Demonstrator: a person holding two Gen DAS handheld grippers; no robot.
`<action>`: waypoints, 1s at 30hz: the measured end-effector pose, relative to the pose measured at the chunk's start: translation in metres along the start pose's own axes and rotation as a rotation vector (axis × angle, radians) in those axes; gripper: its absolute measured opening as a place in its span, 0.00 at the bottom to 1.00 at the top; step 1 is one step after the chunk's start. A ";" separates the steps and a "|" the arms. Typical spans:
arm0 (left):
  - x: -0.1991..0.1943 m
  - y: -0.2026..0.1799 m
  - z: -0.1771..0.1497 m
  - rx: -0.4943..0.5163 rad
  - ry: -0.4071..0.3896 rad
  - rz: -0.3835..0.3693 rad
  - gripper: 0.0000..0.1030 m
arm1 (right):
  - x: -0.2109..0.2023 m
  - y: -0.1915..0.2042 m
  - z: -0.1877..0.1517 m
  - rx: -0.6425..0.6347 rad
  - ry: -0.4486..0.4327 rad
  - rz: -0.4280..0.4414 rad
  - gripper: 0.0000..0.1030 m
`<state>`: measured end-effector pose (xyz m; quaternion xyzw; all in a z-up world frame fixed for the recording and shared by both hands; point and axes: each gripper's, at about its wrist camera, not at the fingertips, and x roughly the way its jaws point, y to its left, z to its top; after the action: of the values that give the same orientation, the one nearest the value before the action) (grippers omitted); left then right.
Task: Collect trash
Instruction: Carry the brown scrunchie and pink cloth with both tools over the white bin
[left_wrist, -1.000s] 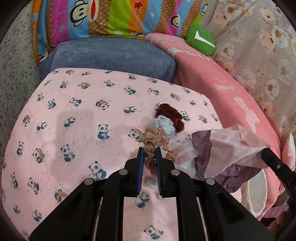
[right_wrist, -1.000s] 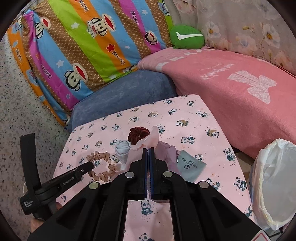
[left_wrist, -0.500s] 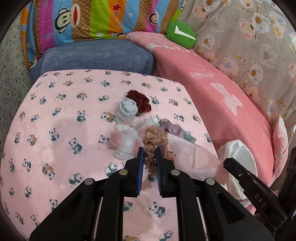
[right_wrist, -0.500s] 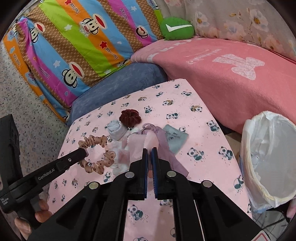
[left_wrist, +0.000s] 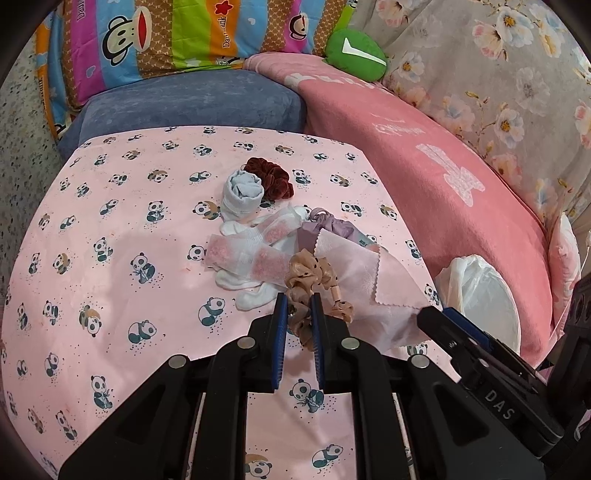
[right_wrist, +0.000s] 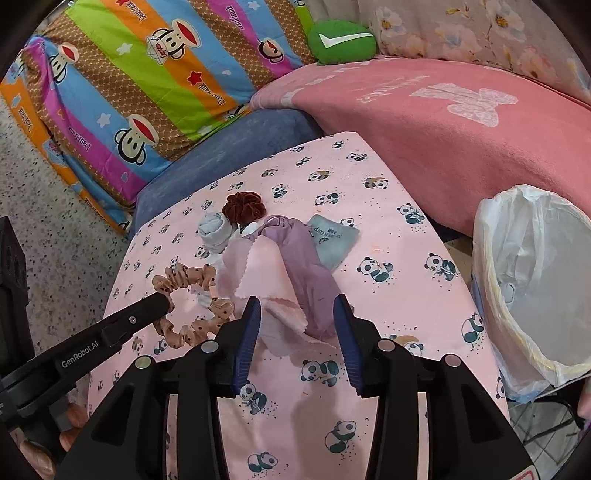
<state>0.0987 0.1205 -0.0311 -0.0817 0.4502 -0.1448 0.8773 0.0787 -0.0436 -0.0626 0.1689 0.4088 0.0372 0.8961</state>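
Since a second earlier my right gripper (right_wrist: 297, 325) was opening over the cloths (right_wrist: 280, 273) beside the bin (right_wrist: 532, 280), left gripper (left_wrist: 297, 314) pinched the scrunchie (left_wrist: 306, 280) nearby; I judged binning it came next.

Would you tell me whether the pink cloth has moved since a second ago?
Yes. The pink cloth has come down from above the dark red scrunchie onto the panda sheet, nearer the camera.

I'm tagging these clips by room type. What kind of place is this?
Most likely a home living room or bedroom corner: a pink blanket lies over cushioned seating, a cartoon monkey pillow leans behind, and a lined trash bin stands beside a table under a panda cloth.
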 end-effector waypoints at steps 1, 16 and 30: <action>-0.001 0.000 0.000 0.001 -0.002 0.003 0.12 | 0.002 0.002 0.001 -0.005 -0.001 0.001 0.41; -0.019 -0.014 0.004 0.020 -0.038 0.006 0.12 | -0.034 0.015 0.027 -0.033 -0.104 0.059 0.03; -0.033 -0.084 0.012 0.150 -0.078 -0.066 0.12 | -0.123 -0.041 0.057 0.051 -0.286 -0.003 0.03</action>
<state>0.0749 0.0525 0.0238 -0.0360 0.4005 -0.2034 0.8927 0.0364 -0.1230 0.0472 0.1947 0.2778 0.0009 0.9407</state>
